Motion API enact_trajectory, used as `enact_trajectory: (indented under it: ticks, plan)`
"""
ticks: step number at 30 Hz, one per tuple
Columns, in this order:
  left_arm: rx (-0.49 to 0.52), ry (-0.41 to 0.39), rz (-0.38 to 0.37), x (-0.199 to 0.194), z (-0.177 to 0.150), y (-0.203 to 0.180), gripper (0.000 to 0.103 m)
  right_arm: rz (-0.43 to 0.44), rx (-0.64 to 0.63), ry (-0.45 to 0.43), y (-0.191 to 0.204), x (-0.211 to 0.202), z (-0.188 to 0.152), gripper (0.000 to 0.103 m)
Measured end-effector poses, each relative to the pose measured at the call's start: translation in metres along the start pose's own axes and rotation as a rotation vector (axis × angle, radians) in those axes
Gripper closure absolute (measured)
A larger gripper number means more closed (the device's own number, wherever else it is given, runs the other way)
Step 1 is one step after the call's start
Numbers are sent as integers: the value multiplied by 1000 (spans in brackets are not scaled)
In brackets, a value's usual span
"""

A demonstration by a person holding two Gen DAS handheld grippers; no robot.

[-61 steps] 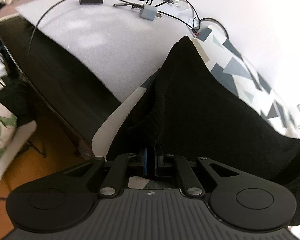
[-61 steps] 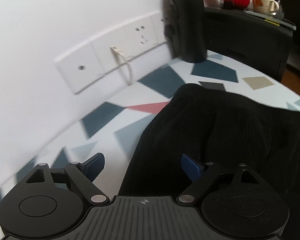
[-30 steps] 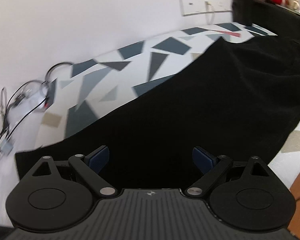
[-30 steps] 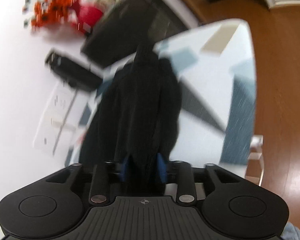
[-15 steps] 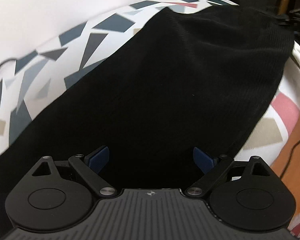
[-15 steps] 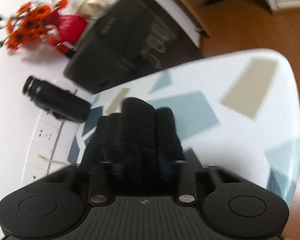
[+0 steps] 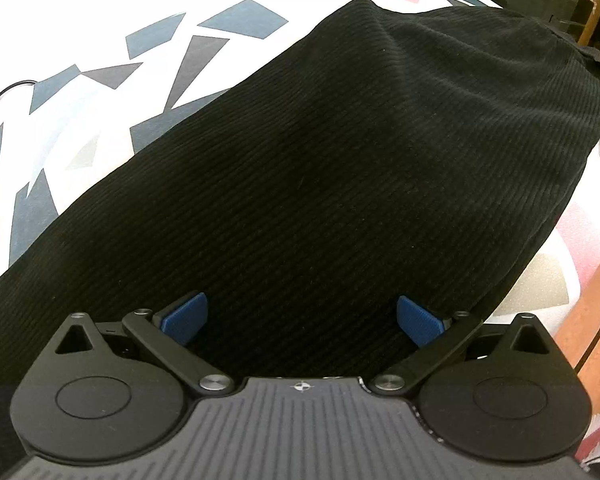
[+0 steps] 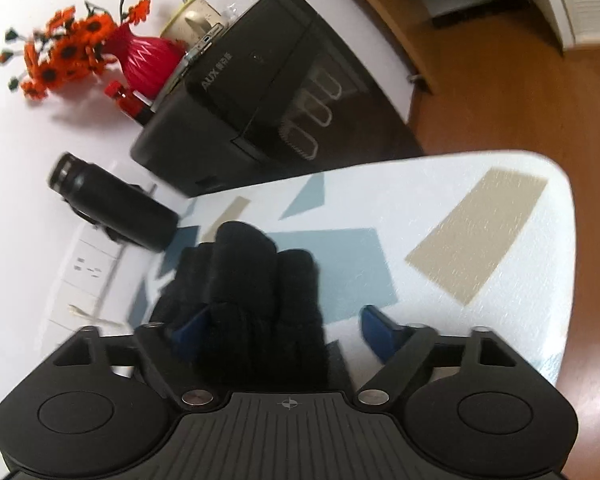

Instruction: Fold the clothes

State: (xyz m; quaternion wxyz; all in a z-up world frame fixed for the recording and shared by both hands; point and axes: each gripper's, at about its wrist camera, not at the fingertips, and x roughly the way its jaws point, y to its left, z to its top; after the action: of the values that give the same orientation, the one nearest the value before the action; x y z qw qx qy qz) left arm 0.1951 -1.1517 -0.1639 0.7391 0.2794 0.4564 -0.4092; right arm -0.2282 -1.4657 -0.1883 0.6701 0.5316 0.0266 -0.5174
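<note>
The left claw (image 7: 300,316), opening wide, hovers over the black garment (image 7: 340,140) spread mid-frame on the patterned surface (image 7: 100,80), while the right claw (image 8: 284,330) is opening, apparently releasing a bunched fold to lie flat.

A black garment (image 7: 340,168) lies on the patterned tabletop (image 8: 480,216).

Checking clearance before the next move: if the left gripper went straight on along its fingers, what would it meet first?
Most likely the black garment. The left gripper, its jaws opening with nothing pinched between them, looks down onto the cloth spread over the patterned table. Depth is unclear, but nothing else shows in that line.
</note>
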Motion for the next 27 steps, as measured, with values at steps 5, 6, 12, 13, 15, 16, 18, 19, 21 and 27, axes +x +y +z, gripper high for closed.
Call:
enact_trajectory:
  ticks: [5,6,12,13,15,16,18,19,21,27]
  plan:
    - [9,0,-5,3,2,2,0,5,-71,50,16,22,2,41]
    - [13,0,-6,3,2,2,0,9,-61,80,18,27,3,43]
    - [66,-20,-45,6,12,-8,0,-6,-43,-33,21,-4,13,81]
    - [81,-34,-60,7,13,-11,0,-33,-30,-55,15,-13,15,82]
    - [116,-56,-97,11,17,-22,0,-93,6,-99,-6,-26,19,87]
    - [148,-74,-103,13,17,-30,0,-124,24,-120,-17,-33,20,87]
    - [199,-108,-100,14,18,-43,0,-176,19,-157,-27,-46,22,86]
    - [210,-119,-102,14,18,-47,0,-211,7,-165,-29,-52,23,86]
    - [204,-127,-112,14,16,-46,0,-310,-47,-172,-21,-62,25,75]
    - [148,-158,-82,4,9,-22,0,-391,-464,-311,76,-82,7,31]
